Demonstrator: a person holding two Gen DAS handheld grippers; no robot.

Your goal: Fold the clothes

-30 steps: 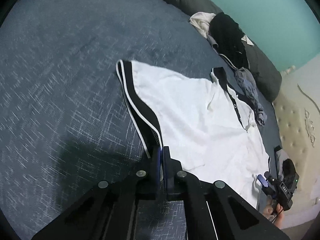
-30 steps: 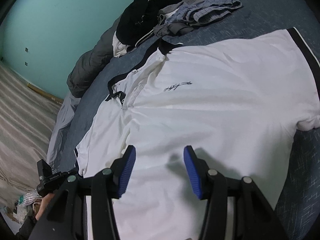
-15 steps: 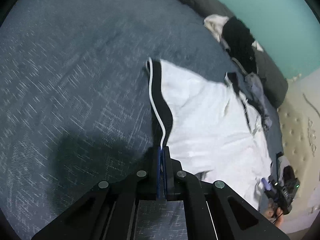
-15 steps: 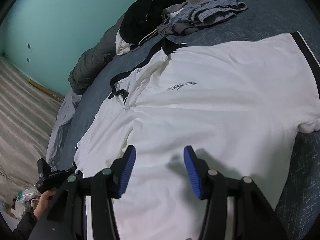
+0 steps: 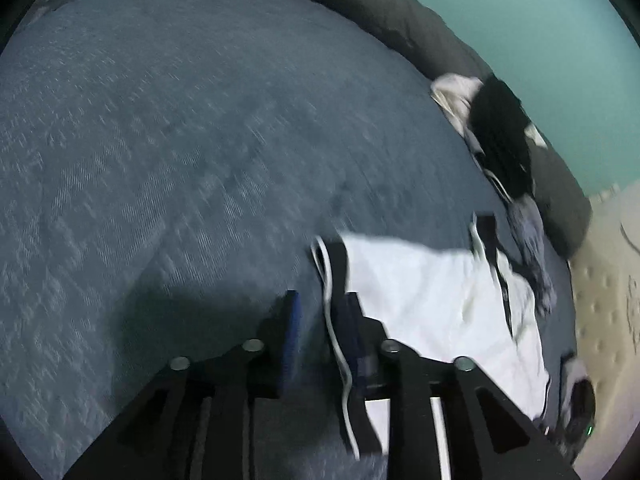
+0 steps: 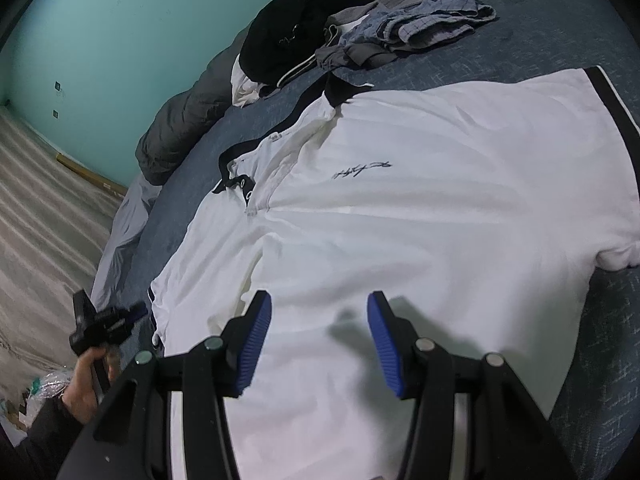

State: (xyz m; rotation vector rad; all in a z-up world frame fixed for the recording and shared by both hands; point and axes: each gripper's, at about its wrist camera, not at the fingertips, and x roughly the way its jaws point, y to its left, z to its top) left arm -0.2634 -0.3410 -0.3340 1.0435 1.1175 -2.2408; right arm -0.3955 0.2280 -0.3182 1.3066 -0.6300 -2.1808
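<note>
A white polo shirt with a black collar lies face up on the blue bedspread. In the left wrist view, which is blurred, the shirt sits at the right. Its black sleeve cuff with white trim hangs between the jaws of my left gripper. Those jaws are opening, and the cuff rests loosely against the right finger. My right gripper hovers open over the shirt's lower front with nothing between its blue pads.
A pile of clothes lies beyond the collar: a black garment and grey-blue checked ones. A dark grey duvet runs along the teal wall. At the bed's edge a hand holds a small black device.
My left gripper carried the cuff in toward the shirt body, bunching the sleeve, and its jaws went from shut on the cuff to apart. The right gripper stayed still.
</note>
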